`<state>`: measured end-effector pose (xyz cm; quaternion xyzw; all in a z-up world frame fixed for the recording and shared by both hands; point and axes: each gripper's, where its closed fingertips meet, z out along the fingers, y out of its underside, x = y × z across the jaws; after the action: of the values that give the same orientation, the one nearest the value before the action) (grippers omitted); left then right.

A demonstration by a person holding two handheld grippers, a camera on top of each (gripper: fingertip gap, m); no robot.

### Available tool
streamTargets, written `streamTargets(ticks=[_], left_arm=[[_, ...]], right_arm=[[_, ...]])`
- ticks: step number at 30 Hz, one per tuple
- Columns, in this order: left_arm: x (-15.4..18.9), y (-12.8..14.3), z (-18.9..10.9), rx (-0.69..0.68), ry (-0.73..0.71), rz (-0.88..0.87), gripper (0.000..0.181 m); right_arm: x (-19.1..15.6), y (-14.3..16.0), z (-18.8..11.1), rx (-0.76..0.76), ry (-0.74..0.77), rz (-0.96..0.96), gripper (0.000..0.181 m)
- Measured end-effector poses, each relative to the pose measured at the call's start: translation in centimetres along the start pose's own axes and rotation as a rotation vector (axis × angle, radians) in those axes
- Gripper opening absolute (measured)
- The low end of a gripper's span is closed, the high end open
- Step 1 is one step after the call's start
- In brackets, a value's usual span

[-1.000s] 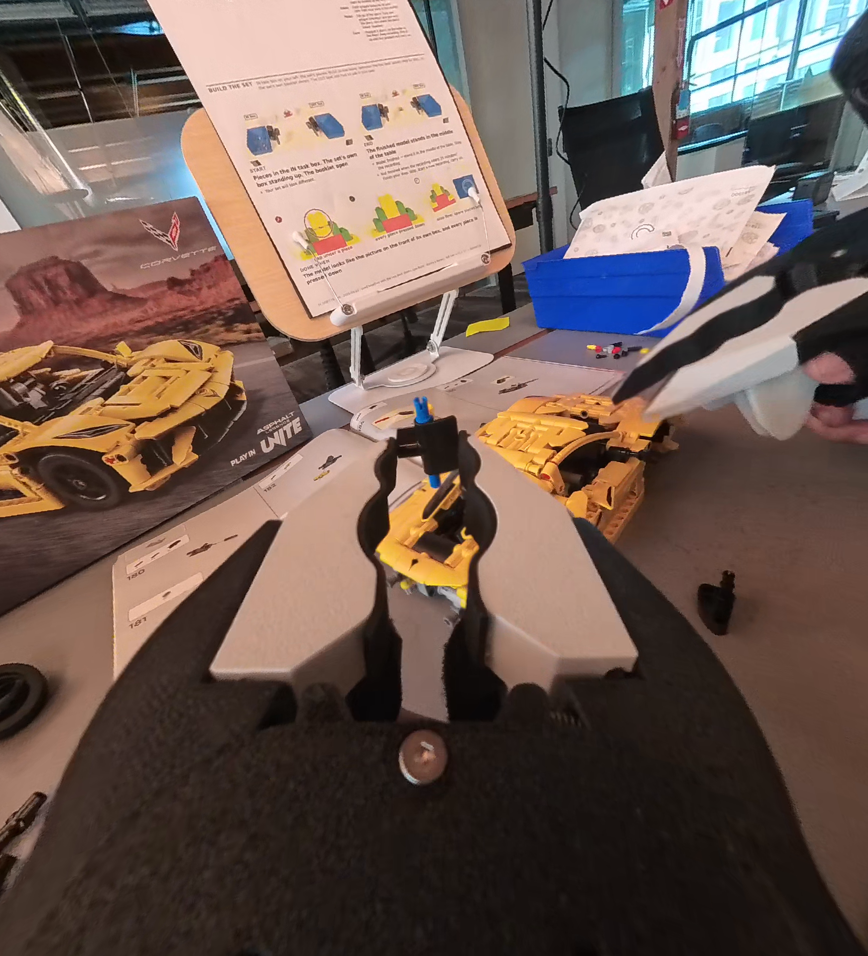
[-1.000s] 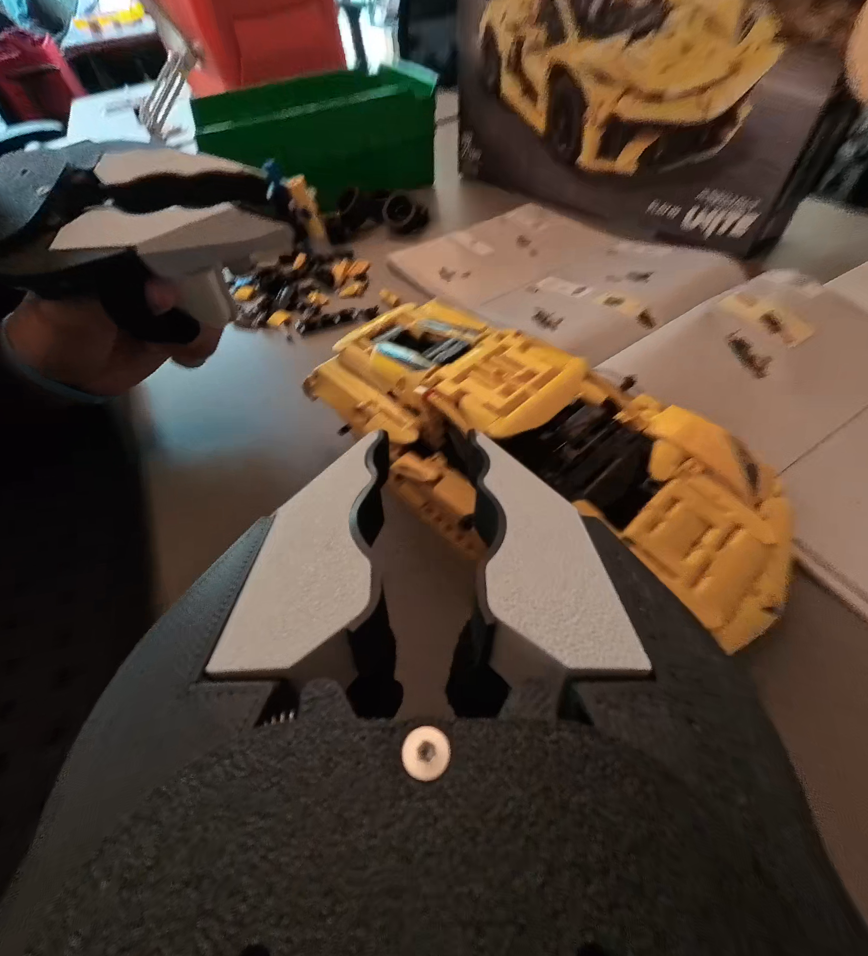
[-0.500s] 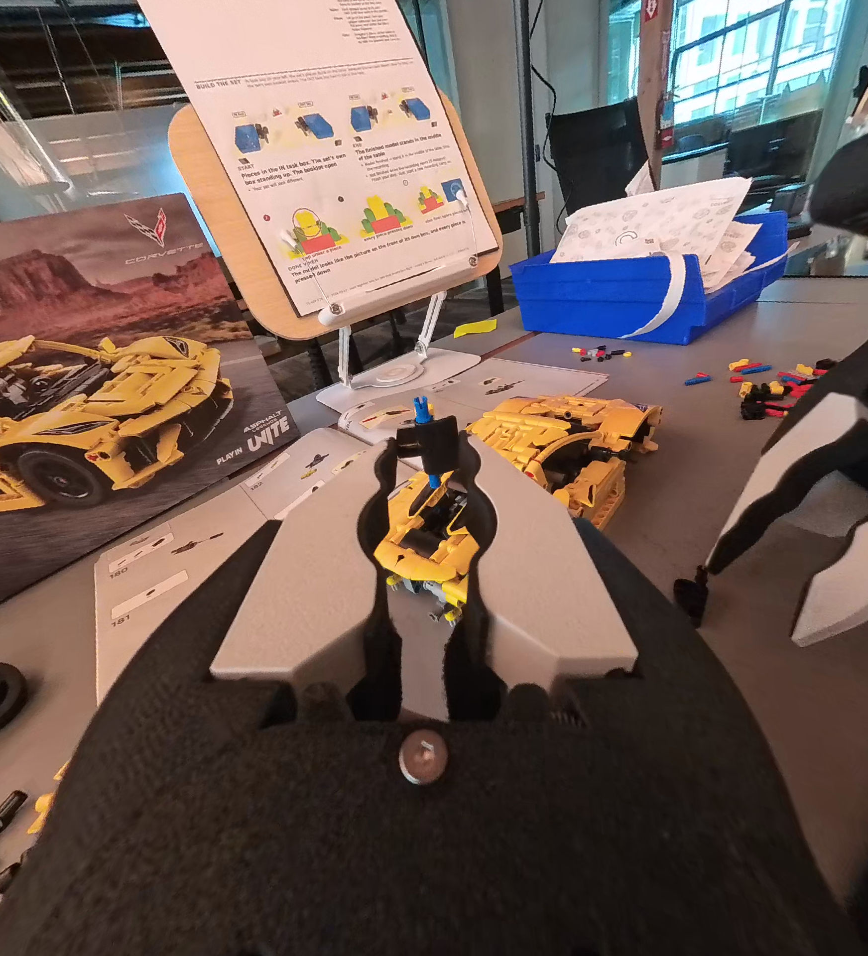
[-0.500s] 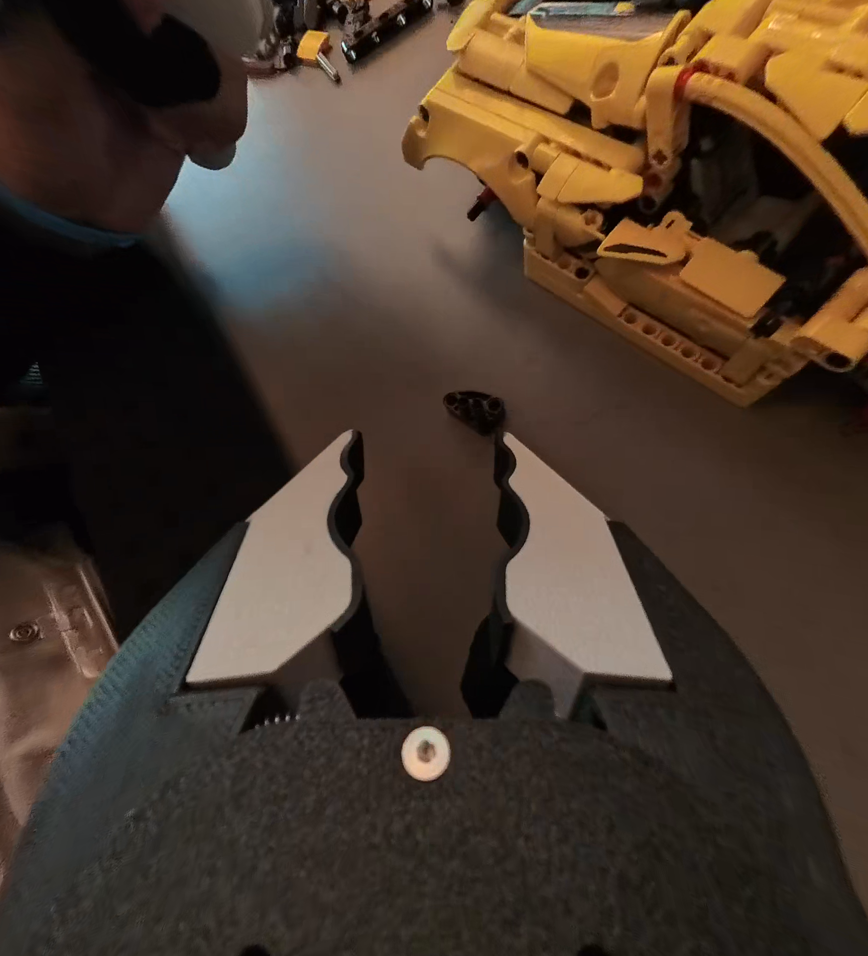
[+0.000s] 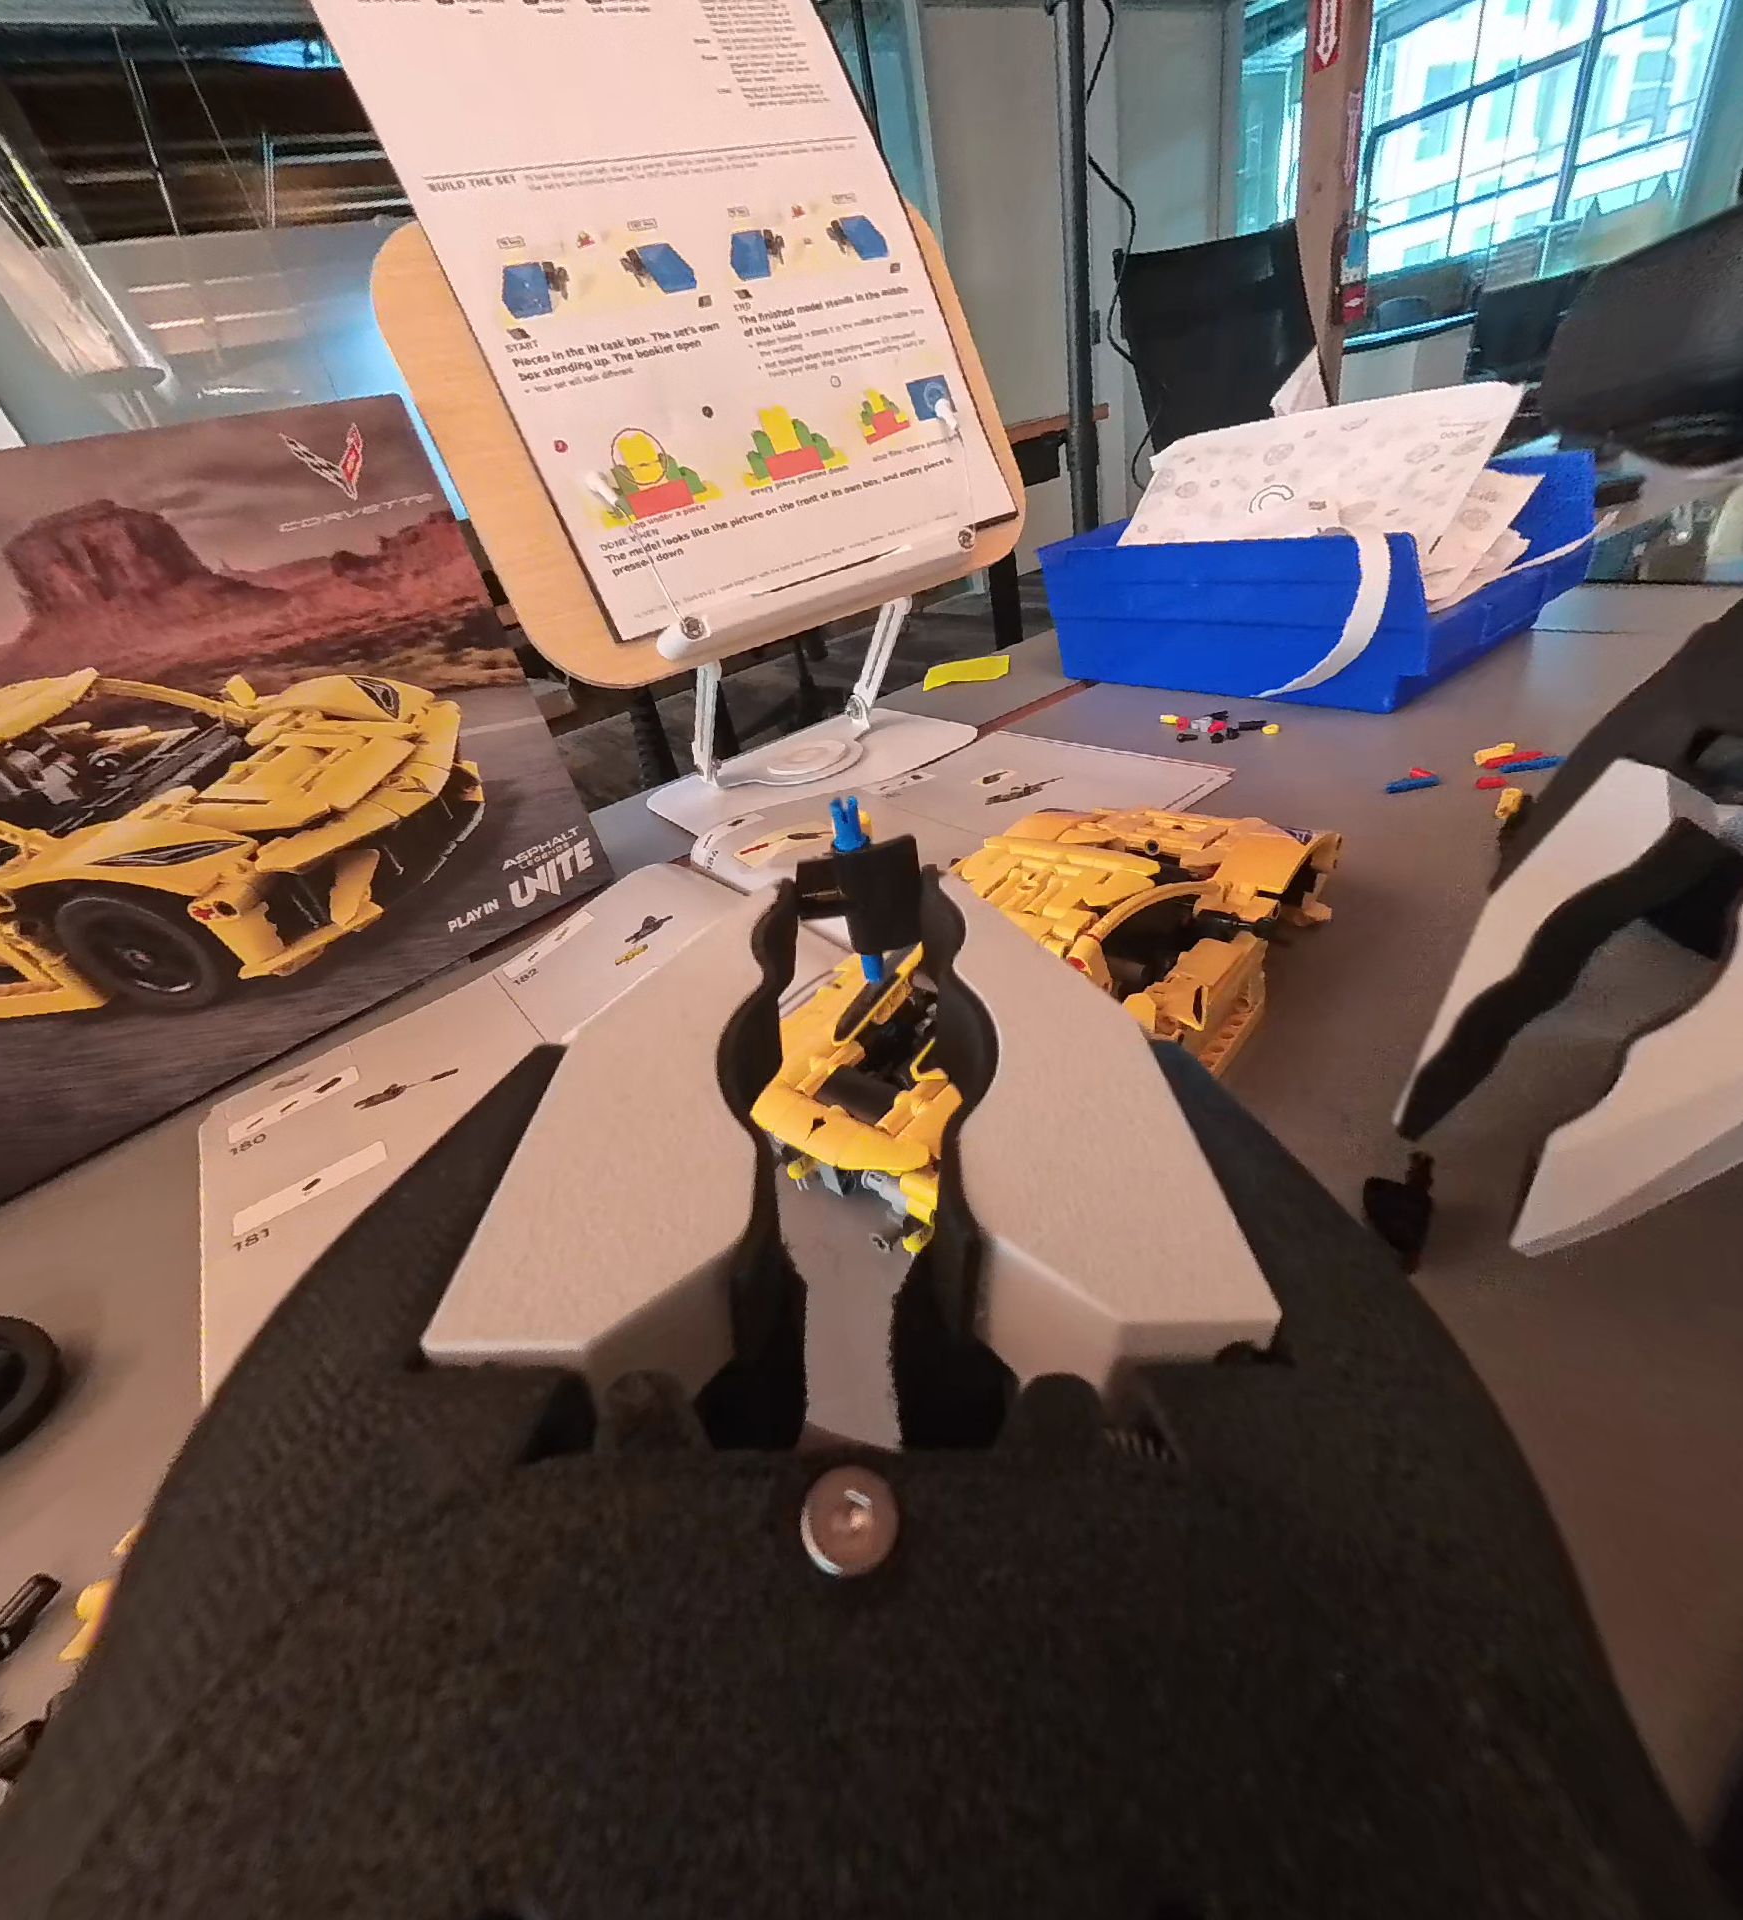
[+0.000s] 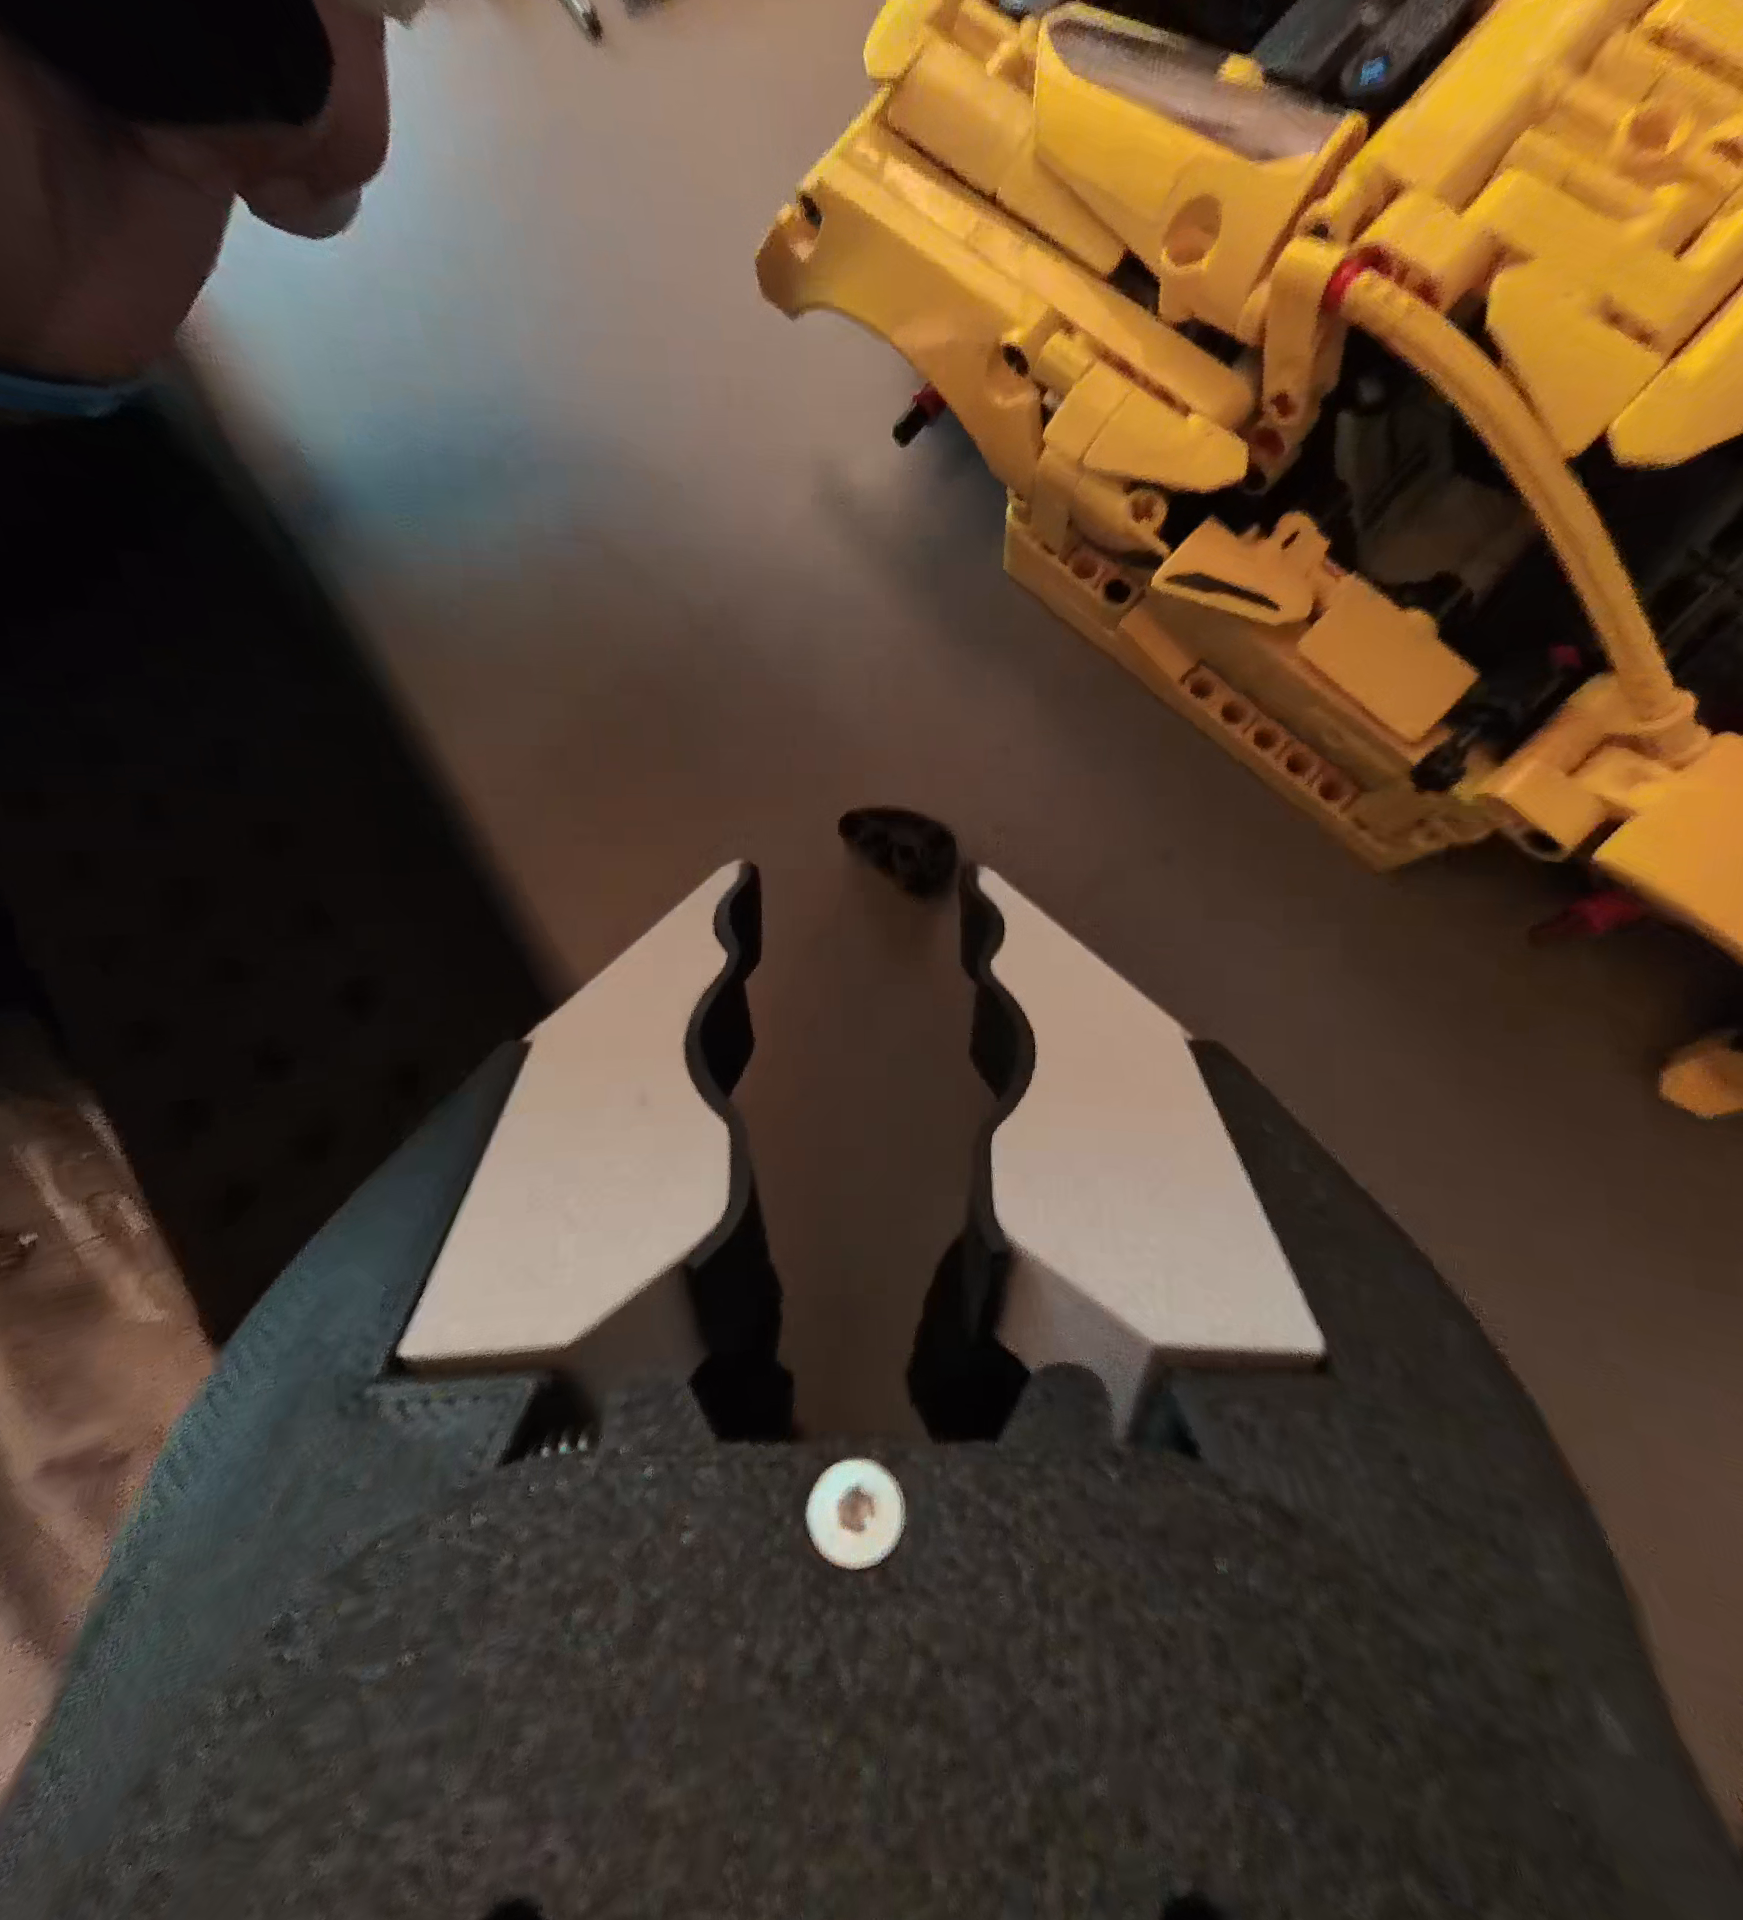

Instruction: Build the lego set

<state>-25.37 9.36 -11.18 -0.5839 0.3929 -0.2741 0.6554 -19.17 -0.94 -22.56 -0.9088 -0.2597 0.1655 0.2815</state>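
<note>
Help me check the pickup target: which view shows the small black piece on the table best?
The right wrist view: the small black piece lies unobstructed just ahead of the open right gripper. The left wrist view shows it only as a dark shape beneath that gripper's fingertips.

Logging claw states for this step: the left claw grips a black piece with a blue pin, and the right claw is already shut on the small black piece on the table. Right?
Not quite. The right wrist view shows the right claw open, the small black piece lying on the table just beyond its tips, ungrasped. The left claw does grip the black piece with a blue pin.
</note>
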Motion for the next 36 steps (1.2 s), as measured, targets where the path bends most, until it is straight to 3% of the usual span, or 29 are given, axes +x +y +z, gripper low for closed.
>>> streamTargets(ticks=[6,12,15,19,28,36], left_arm=[[0.2,0.1,0.1,-0.006,0.009,0.002,0.023],[0.0,0.1,0.1,-0.005,0.004,-0.007,0.023],[-0.1,0.1,0.0,-0.004,0.001,-0.013,0.024],[0.0,0.1,0.1,-0.001,0.011,-0.027,0.024],[0.0,0.1,0.0,-0.003,0.010,-0.027,0.023],[0.0,0.1,0.0,-0.001,0.011,-0.026,0.023]], right_arm=[[-0.5,0.3,1.3,-0.037,-0.036,0.015,0.041],[-0.9,-1.3,2.8,-0.022,-0.091,-0.048,0.042],[-0.6,-0.6,1.9,-0.056,-0.054,-0.073,0.041],[-2.1,0.7,0.8,-0.096,-0.114,-0.022,0.038],[-2.6,-1.4,2.8,-0.036,-0.126,-0.081,0.042],[-2.0,-2.0,2.8,-0.024,-0.114,-0.118,0.020]])
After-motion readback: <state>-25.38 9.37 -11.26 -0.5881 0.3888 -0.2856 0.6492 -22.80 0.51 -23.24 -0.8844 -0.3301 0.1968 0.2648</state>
